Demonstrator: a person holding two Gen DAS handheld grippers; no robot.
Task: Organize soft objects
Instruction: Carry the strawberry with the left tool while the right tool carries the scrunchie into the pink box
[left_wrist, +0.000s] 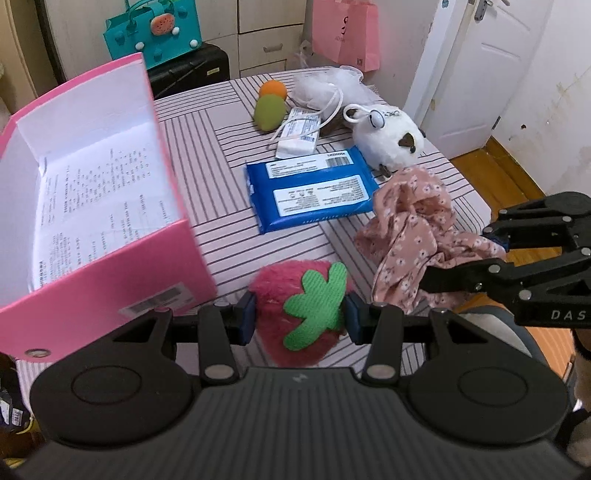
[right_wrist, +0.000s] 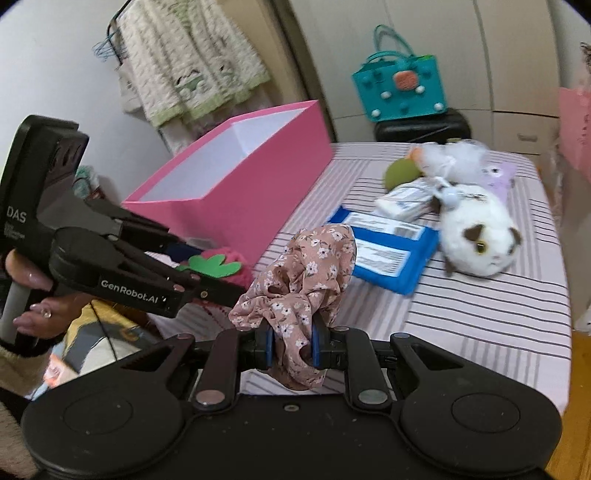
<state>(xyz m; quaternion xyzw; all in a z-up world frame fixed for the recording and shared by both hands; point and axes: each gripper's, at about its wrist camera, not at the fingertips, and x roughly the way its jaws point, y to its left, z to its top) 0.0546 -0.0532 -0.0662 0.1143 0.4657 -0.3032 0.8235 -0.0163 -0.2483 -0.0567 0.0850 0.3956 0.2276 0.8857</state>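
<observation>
My left gripper (left_wrist: 300, 320) is shut on a pink plush strawberry (left_wrist: 295, 314) with a green felt leaf, held above the striped table near the open pink box (left_wrist: 110, 258). In the right wrist view the strawberry (right_wrist: 218, 266) shows between the left gripper's fingers (right_wrist: 207, 291). My right gripper (right_wrist: 292, 345) is shut on a pink floral scrunchie (right_wrist: 303, 273), lifted off the table; in the left wrist view the scrunchie (left_wrist: 410, 229) hangs from the right gripper's fingers (left_wrist: 454, 277). The pink box (right_wrist: 236, 184) stands open, white inside.
On the striped table (left_wrist: 221, 192) lie a blue wipes pack (left_wrist: 310, 188), a white plush cat (left_wrist: 388, 136), a small white packet (left_wrist: 299, 133), green and orange balls (left_wrist: 271, 110) and white mesh (left_wrist: 321, 85). A teal bag (left_wrist: 155, 33) stands behind.
</observation>
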